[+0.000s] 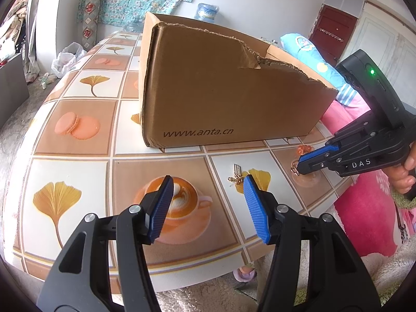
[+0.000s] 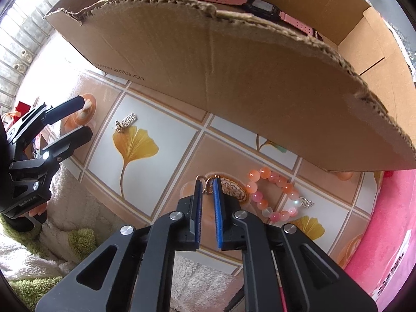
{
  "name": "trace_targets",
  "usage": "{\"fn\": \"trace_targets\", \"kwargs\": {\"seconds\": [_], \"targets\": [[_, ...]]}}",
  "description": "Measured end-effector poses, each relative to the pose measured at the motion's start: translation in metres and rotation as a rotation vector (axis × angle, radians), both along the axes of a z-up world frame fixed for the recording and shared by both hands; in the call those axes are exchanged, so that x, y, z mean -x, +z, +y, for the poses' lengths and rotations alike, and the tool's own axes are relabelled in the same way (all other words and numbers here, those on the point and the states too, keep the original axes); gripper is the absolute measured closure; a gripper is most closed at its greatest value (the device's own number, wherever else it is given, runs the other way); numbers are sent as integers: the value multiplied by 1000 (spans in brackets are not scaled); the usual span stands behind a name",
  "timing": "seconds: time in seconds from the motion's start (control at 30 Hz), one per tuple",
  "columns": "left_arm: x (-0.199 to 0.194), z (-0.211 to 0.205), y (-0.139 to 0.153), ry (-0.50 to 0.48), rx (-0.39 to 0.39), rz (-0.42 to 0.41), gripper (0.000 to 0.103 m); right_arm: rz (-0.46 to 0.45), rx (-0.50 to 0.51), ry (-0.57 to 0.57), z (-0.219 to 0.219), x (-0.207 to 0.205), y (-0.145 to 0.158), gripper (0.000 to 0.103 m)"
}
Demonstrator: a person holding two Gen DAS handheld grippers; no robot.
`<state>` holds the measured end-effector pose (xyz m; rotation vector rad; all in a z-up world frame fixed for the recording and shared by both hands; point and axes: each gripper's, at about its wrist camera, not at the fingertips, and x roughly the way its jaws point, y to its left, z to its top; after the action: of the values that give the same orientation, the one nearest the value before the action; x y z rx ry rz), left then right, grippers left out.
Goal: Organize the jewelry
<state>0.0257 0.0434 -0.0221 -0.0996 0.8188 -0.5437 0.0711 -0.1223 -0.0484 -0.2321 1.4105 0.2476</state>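
- Both views are lit by bright daylight.
- Glare is blown out at the window (image 2: 15, 52).
- Straight lines are bent near the dark fisheye edges.
- Soft shadows are cast under the cardboard box (image 1: 221, 83).

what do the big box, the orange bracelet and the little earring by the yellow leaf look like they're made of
Box: matte brown corrugated cardboard; its torn edge shows the fluting. Bracelet: glossy, translucent orange, pink and clear round beads, glass or polished stone, hard to say which. Earring: shiny, pale gold-toned metal, probably plated, with a row of tiny pale stones or beads.
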Motion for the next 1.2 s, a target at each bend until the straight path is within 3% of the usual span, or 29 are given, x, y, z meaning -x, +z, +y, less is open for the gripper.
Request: {"fn": "trace_targets", "kwargs": {"seconds": [0.03, 0.17, 0.27, 0.33, 0.97, 1.2], "targets": [[0, 0, 0, 0, 0, 1, 50, -4, 1, -4, 0, -1, 1, 73], [1, 0, 0, 0, 0, 2, 50, -7, 22, -4, 2, -3, -4, 71], [0, 0, 0, 3, 1, 4, 50, 1, -6, -11, -1, -4, -3, 76], [0, 0, 0, 5, 4, 4, 50, 1, -9, -8, 0, -4, -3, 87], [0, 0, -1, 6, 7, 3, 50, -7, -33, -12, -9, -4, 8, 87], [6, -9, 3, -49, 11, -37, 50, -39, -43, -26, -15, 0, 22, 87]]}}
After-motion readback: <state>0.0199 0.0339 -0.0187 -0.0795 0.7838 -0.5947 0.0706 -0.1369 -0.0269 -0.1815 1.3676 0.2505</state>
